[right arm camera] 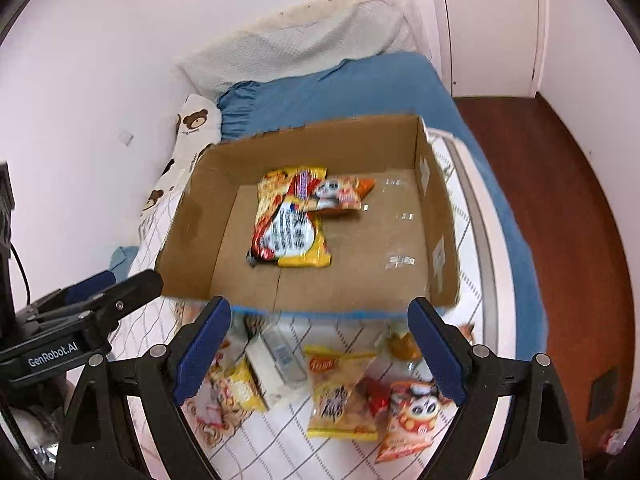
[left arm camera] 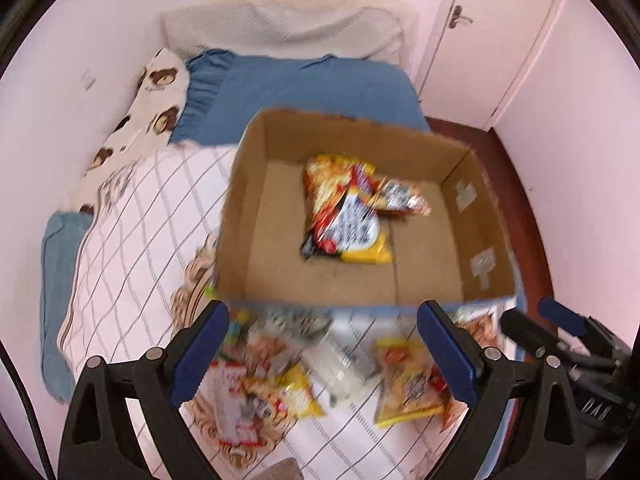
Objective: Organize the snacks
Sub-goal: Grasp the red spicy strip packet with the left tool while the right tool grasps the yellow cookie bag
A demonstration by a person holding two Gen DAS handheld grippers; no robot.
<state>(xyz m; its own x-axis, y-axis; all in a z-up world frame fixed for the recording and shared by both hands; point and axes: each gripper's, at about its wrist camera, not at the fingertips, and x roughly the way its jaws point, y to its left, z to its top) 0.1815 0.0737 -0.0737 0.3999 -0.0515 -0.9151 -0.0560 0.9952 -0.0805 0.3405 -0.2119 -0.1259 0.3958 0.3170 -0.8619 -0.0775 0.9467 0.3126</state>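
Observation:
An open cardboard box (left arm camera: pixel 256 216) (right arm camera: pixel 192 220) stands on the bed. Inside lie a large yellow-red snack bag (left arm camera: pixel 344 216) (right arm camera: pixel 290 228) and a smaller orange bag (left arm camera: pixel 400 196) (right arm camera: pixel 344 196) leaning on it. In front of the box, several loose snack packs lie on the checked quilt: a yellow pack (right arm camera: pixel 340 392), an orange cartoon pack (right arm camera: pixel 408 420), a white pack (right arm camera: pixel 276 364), a yellow pack (left arm camera: pixel 408 384). My left gripper (left arm camera: pixel 324 356) is open and empty above them. My right gripper (right arm camera: pixel 320 352) is open and empty too; it also shows in the left wrist view (left arm camera: pixel 536 324).
The bed has a blue sheet (left arm camera: pixel 312 84), a bear-print pillow (left arm camera: pixel 156 92) at the left and a white pillow (left arm camera: pixel 280 28) at the wall. Red-brown floor (right arm camera: pixel 568 220) and a white door (right arm camera: pixel 488 20) lie to the right. The left gripper shows in the right wrist view (right arm camera: pixel 116 292).

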